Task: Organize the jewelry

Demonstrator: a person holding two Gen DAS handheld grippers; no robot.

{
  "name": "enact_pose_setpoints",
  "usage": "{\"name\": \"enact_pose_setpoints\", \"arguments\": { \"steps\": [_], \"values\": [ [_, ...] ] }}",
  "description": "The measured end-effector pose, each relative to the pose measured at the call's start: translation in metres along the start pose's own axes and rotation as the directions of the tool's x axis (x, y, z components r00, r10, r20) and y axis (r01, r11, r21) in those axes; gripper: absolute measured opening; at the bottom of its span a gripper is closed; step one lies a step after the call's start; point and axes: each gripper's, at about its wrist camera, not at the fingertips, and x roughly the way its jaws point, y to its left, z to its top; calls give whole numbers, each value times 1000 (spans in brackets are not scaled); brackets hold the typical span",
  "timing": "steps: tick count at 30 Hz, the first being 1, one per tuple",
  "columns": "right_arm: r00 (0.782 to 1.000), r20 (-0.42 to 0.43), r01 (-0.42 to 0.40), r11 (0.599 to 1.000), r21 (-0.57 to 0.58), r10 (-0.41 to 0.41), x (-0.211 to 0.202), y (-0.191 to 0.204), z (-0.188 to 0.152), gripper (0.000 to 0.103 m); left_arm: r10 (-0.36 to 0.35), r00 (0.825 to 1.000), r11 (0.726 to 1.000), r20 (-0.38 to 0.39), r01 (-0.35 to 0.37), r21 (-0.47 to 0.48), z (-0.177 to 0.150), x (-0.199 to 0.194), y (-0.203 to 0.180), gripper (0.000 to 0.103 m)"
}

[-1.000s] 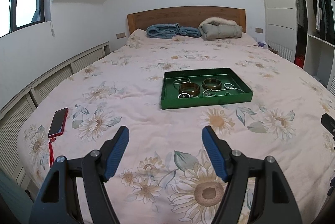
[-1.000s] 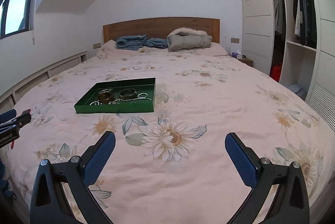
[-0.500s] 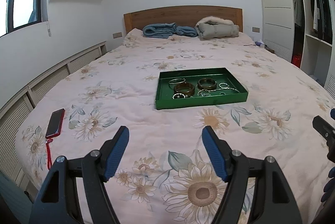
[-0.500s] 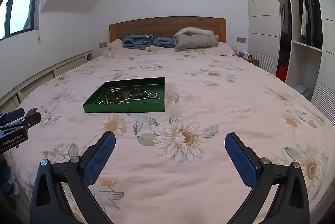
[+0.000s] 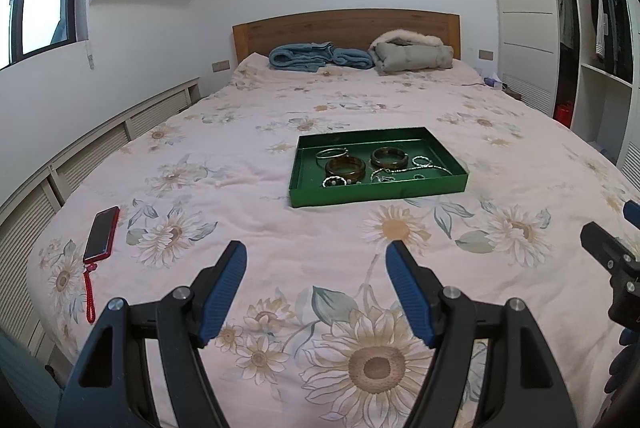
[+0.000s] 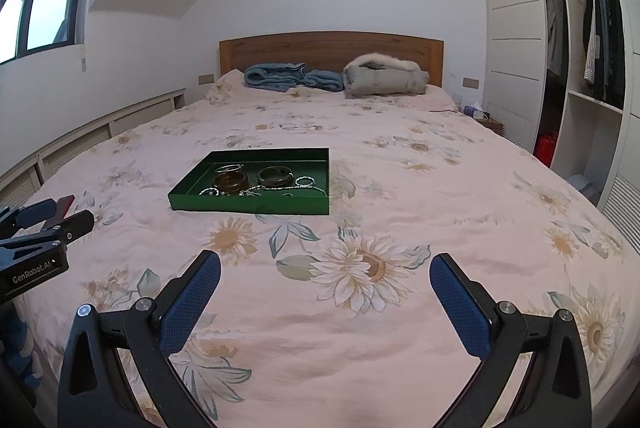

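A green tray (image 5: 376, 195) (image 6: 248, 206) lies on the flowered bed. In it are two brown bangles (image 5: 345, 168) (image 6: 231, 181), a thin silver bangle (image 5: 330, 152), a dark beaded bracelet (image 5: 334, 181) and a silver chain (image 5: 404, 171) (image 6: 280, 189). My left gripper (image 5: 316, 260) hovers over the bedspread well short of the tray, open and empty. My right gripper (image 6: 325, 270) is also open and empty, nearer the foot of the bed and to the right of the tray. Each gripper shows at the edge of the other's view.
A red-cased phone (image 5: 101, 233) with a red strap lies near the bed's left edge. Folded blue blanket (image 5: 316, 56) and a grey coat (image 5: 412, 55) sit by the headboard. An open wardrobe (image 6: 580, 76) stands to the right, a low slatted cover (image 5: 92, 152) along the left wall.
Both views have drifted a little: the tray sits slightly further right in the right wrist view and slightly left in the left one. Both grippers stay open and empty.
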Motion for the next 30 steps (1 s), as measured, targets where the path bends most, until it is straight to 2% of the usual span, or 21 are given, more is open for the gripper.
{"name": "enact_pose_setpoints", "arguments": {
  "steps": [30],
  "values": [
    [1000, -14, -6, 1000, -27, 6, 7, 14, 2, 103, -17, 1000, 1000, 21, 17, 10, 1, 1, -5, 71]
  ]
}}
